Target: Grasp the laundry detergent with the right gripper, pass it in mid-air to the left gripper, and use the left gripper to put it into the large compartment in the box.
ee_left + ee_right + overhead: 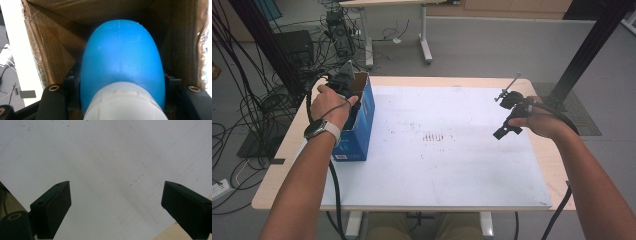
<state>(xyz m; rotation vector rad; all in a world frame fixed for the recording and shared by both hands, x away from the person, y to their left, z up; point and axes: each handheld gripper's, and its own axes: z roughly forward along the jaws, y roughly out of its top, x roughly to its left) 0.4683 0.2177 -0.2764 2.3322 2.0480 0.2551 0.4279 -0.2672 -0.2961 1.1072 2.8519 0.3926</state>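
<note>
On the left side of the table [277,165] stands a blue box [362,125] with brown cardboard inside, sitting on the edge of a big white sheet [452,160]. The person's left hand [329,107] holds the left gripper [346,82] down in the open top of the box. In the left gripper view, the brown box walls crowd close all round, and the left gripper [120,82] has its two black jaws pressed tight on a blue bottle [121,60] with a white cap [123,102]. The bottle is inside the box. Its cap end is nearest the camera and its round blue end points away, deeper into the box, so its long way runs along the jaws. The box walls hide the bottle in the high view, and the cap is cut off at the bottom of the left gripper view. Over on the right, the right hand [539,120] holds the right gripper [504,131] above the white sheet, well apart from the box. In the right gripper view, the right gripper [116,198] has its jaws spread wide with nothing between them, just white sheet [105,152] with small brown specks
</note>
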